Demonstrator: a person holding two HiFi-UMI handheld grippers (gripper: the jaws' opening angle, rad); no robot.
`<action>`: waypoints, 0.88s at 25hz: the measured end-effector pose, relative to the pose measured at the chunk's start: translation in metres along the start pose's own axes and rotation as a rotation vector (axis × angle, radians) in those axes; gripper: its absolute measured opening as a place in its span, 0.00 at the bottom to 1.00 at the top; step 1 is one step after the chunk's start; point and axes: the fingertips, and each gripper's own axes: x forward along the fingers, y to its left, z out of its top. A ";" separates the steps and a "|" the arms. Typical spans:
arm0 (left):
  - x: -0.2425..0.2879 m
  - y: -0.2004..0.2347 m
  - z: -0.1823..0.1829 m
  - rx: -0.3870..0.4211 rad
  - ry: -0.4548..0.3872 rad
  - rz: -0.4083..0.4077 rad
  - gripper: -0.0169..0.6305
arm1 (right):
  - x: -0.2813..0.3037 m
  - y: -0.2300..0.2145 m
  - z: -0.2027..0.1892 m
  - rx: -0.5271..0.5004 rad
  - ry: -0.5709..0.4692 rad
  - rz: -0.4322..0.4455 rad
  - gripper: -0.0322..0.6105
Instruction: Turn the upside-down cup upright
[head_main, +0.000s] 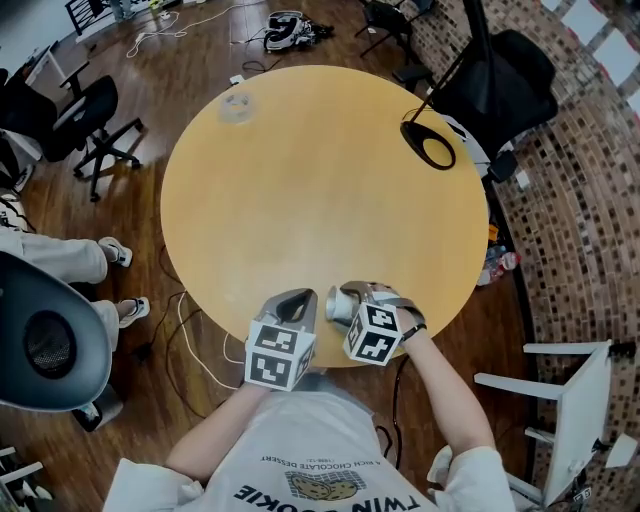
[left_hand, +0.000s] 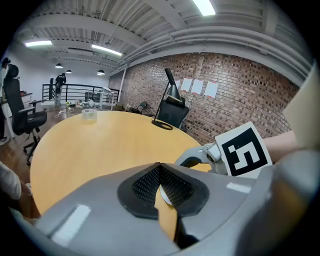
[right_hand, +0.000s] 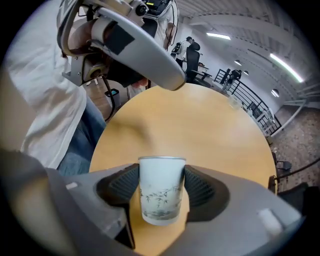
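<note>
Cup (right_hand: 161, 180), white with bamboo print, sits pinched in right gripper (right_hand: 161, 192); left gripper (left_hand: 160, 184) is pressed together, empty.

Cup (right_hand: 161, 192) glossy, smooth white; table (head_main: 320, 190) smooth matt wood; wall (left_hand: 240, 95) rough brick.

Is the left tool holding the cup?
No, the cup sits clamped in the right tool, and the left tool is shut on nothing.
</note>
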 end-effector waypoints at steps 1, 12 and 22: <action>-0.001 0.001 0.000 0.000 0.000 0.000 0.03 | 0.001 -0.001 0.003 0.000 0.008 -0.006 0.48; 0.000 -0.004 0.000 -0.001 -0.002 -0.006 0.03 | 0.010 -0.022 0.011 0.094 0.057 -0.079 0.49; -0.002 -0.001 -0.001 -0.008 -0.003 -0.001 0.03 | -0.001 -0.037 0.017 0.224 -0.081 -0.198 0.48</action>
